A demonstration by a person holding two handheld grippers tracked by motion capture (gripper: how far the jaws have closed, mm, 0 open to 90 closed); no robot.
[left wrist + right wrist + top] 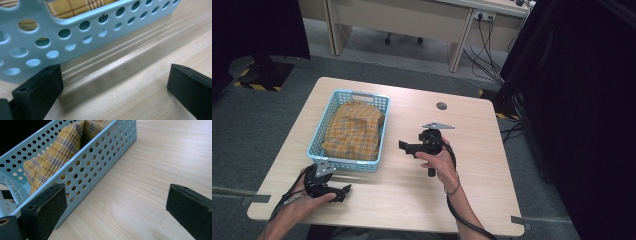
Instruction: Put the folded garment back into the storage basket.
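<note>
A light blue perforated basket (pixel 382 126) sits on the left half of the wooden table and holds a folded yellow plaid cloth (pixel 354 130). My left gripper (pixel 346 192) rests low by the table's front left, just in front of the basket's near wall (pixel 75 30), open with nothing between its jaws. My right gripper (pixel 405 147) is held above the table's middle, to the right of the basket, pointing toward its long side (pixel 100 157); it is open and empty too. The plaid cloth (pixel 55 152) shows over the rim and through the holes.
The table (pixel 472 145) has a round grey cable port (pixel 441 105) at its back middle. Desks and hanging cables stand beyond the far edge. A dark curtain borders the right side.
</note>
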